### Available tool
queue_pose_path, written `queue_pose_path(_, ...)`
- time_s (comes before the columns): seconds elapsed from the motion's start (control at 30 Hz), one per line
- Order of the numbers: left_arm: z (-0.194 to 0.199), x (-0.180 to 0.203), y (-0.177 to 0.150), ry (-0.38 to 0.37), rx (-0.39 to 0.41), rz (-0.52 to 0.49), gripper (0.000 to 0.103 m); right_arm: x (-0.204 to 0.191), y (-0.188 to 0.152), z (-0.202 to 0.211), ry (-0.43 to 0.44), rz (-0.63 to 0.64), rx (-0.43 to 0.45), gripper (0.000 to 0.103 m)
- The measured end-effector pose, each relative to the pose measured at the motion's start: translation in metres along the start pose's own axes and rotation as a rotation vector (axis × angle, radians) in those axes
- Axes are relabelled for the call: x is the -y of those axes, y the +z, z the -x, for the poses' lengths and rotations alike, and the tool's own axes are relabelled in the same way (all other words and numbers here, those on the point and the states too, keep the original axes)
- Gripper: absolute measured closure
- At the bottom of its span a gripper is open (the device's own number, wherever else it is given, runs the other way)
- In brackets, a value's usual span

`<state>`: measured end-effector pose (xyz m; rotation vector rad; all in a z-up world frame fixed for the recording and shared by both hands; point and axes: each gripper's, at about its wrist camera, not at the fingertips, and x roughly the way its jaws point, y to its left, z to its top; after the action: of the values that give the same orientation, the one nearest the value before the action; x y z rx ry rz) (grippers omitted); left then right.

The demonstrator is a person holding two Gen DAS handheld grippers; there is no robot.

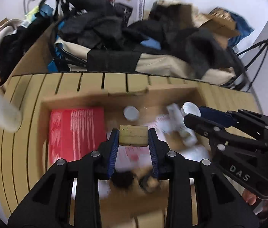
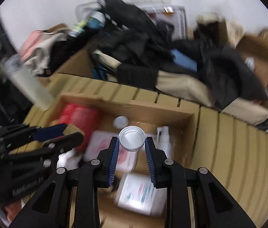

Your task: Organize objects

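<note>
1. My left gripper (image 1: 133,135) clamps a block (image 1: 133,135), long axis across the jaws.
2. My right gripper (image 2: 131,139) clamps a cap (image 2: 132,138).
3. Both hang over the box (image 2: 153,114); its bare floor lies just beyond them.

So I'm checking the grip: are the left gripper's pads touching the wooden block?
Touching. The left wrist view shows the wooden block pinched between both blue pads of the left gripper, no gap.

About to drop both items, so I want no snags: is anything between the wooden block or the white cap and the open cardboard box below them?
Nothing visible blocks either. The block and cap hang over the open box; only loose items lie on its floor.
</note>
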<state>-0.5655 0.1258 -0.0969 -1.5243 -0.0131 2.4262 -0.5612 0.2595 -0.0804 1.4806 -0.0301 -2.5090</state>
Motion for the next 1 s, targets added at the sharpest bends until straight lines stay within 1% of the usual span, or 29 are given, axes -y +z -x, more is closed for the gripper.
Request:
queue_pose_path(0.07,-0.031,-0.007,0.012,0.022,-0.054,-0.006,0.067,0.016,0.011,-0.034,0.016,-0.06,-0.022,0.071)
queue_pose_path(0.1,-0.043,-0.012,0.015,0.027,-0.077,0.008,0.061,0.021,0.015,-0.045,0.032,-0.085,-0.036,0.066)
queue_pose_path(0.13,-0.052,-0.019,0.018,0.032,-0.09,0.032,0.06,0.028,0.019,-0.06,0.058,-0.116,-0.059,0.064)
queue_pose_path(0.17,-0.055,-0.024,0.019,0.033,-0.097,0.047,0.06,0.029,0.02,-0.066,0.054,-0.125,-0.065,0.054)
queue_pose_path(0.2,-0.059,-0.029,0.021,0.028,-0.099,0.059,0.06,0.032,0.021,-0.072,0.039,-0.122,-0.063,0.04)
queue_pose_path(0.23,-0.056,-0.034,0.021,0.015,-0.082,0.067,0.057,0.033,0.023,-0.074,0.034,-0.12,-0.056,0.035)
queue_pose_path(0.27,-0.054,-0.038,0.022,0.009,-0.071,0.072,0.052,0.036,0.023,-0.075,0.051,-0.127,-0.047,0.029)
queue_pose_path(0.3,-0.051,-0.042,0.023,0.007,-0.065,0.078,0.044,0.036,0.022,-0.074,0.072,-0.136,-0.045,0.028)
queue_pose_path(0.33,-0.048,-0.046,0.024,0.002,-0.058,0.089,0.041,0.036,0.022,-0.072,0.088,-0.143,-0.042,0.027)
queue_pose_path(0.4,-0.038,-0.05,0.024,-0.012,-0.047,0.106,0.041,0.033,0.024,-0.065,0.075,-0.135,-0.034,0.026)
queue_pose_path(0.47,-0.028,-0.05,0.024,-0.009,-0.048,0.098,0.041,0.027,0.025,-0.056,0.048,-0.101,-0.025,0.026)
queue_pose_path(0.5,-0.021,-0.049,0.023,0.011,-0.045,0.087,0.041,0.024,0.024,-0.048,0.034,-0.087,-0.025,0.026)
queue_pose_path(0.53,-0.009,-0.048,0.019,0.04,-0.034,0.074,0.039,0.022,0.024,-0.042,0.026,-0.079,-0.029,0.026)
queue_pose_path(0.57,0.002,-0.049,0.014,0.072,-0.03,0.067,0.035,0.021,0.023,-0.033,0.021,-0.076,-0.031,0.026)
queue_pose_path(0.6,0.008,-0.052,0.012,0.096,-0.04,0.067,0.028,0.02,0.019,-0.021,0.013,-0.078,-0.038,0.023)
queue_pose_path(0.63,0.02,-0.055,0.006,0.115,-0.049,0.072,0.025,0.02,0.016,-0.01,0.008,-0.079,-0.043,0.021)
queue_pose_path(0.7,0.046,-0.061,-0.008,0.142,-0.064,0.066,0.025,0.018,0.008,0.019,-0.004,-0.065,-0.043,0.021)
queue_pose_path(0.73,0.062,-0.062,-0.016,0.154,-0.067,0.049,0.025,0.016,0.002,0.039,-0.03,-0.047,-0.039,0.021)
queue_pose_path(0.77,0.078,-0.063,-0.023,0.164,-0.056,0.033,0.024,0.014,-0.001,0.051,-0.043,-0.033,-0.034,0.021)
queue_pose_path(0.8,0.095,-0.063,-0.03,0.176,-0.037,0.023,0.022,0.011,-0.008,0.073,-0.053,-0.017,-0.021,0.021)
queue_pose_path(0.83,0.12,-0.062,-0.039,0.193,-0.004,0.019,0.019,0.01,-0.013,0.086,-0.056,-0.016,-0.01,0.021)
queue_pose_path(0.87,0.137,-0.061,-0.046,0.199,0.016,0.017,0.012,0.008,-0.019,0.103,-0.059,-0.018,0.008,0.021)
queue_pose_path(1.0,0.199,-0.055,-0.072,0.199,0.083,0.009,0.011,-0.008,-0.041,0.166,-0.067,-0.013,0.057,0.021)
